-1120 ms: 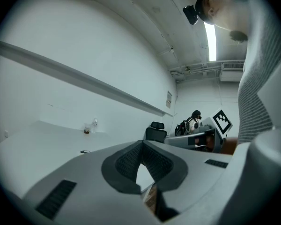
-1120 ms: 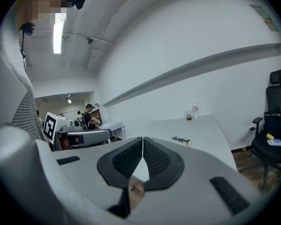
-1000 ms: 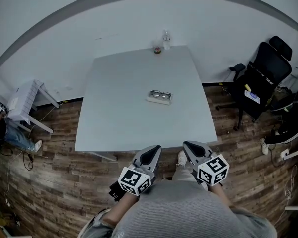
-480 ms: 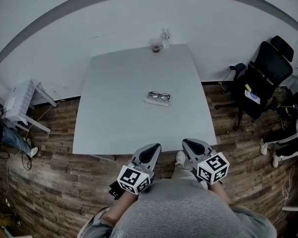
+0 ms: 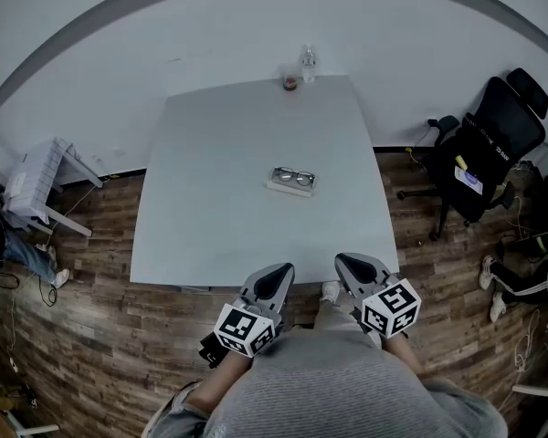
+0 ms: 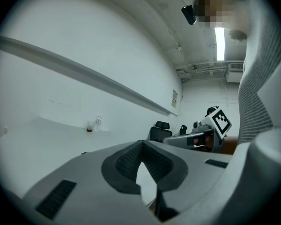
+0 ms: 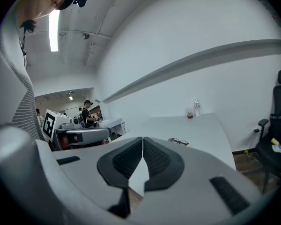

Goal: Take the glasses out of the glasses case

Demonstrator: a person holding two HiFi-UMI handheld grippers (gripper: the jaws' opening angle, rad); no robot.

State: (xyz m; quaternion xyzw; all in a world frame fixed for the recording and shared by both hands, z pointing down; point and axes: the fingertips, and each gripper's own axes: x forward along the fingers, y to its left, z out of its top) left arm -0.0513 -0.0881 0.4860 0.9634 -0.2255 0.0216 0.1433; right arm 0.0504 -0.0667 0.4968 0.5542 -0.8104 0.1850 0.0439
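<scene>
Wood-plank floor (image 5: 91, 336) lies underfoot, dark and grainy, with cables trailing at both edges of the head view. Nearest the camera, a grey ribbed sweater (image 5: 338, 395) fills the bottom of that view and hides the hands and most of the forearms.

Out of it stick the left gripper (image 5: 276, 279) and the right gripper (image 5: 349, 265). Each is a grey plastic wedge carrying a marker cube. Both are held short of the near edge of the bench (image 5: 219, 208), well apart from everything on it. In the left gripper view the dark, ribbed-rubber fingers (image 6: 126, 163) meet tip to tip with nothing between them. The right gripper's fingers (image 7: 129, 161) are pressed together in the same way, also empty.

The bench is a pale, matte, roughly square top. Just right of its middle lie the dark-framed glasses (image 5: 294, 176), resting on the glasses case (image 5: 281, 187), a flat pale rectangle. It is too small to tell whether the case is open or shut beneath them. From the right gripper view the glasses are only a thin dark outline.

At the far edge, against the white wall (image 5: 210, 26), a small cup (image 5: 290, 84) with dark contents stands just beside a clear bottle (image 5: 308, 62). Right of the bench is a black office chair (image 5: 484, 144). People at both side edges are cut off by the frame.
</scene>
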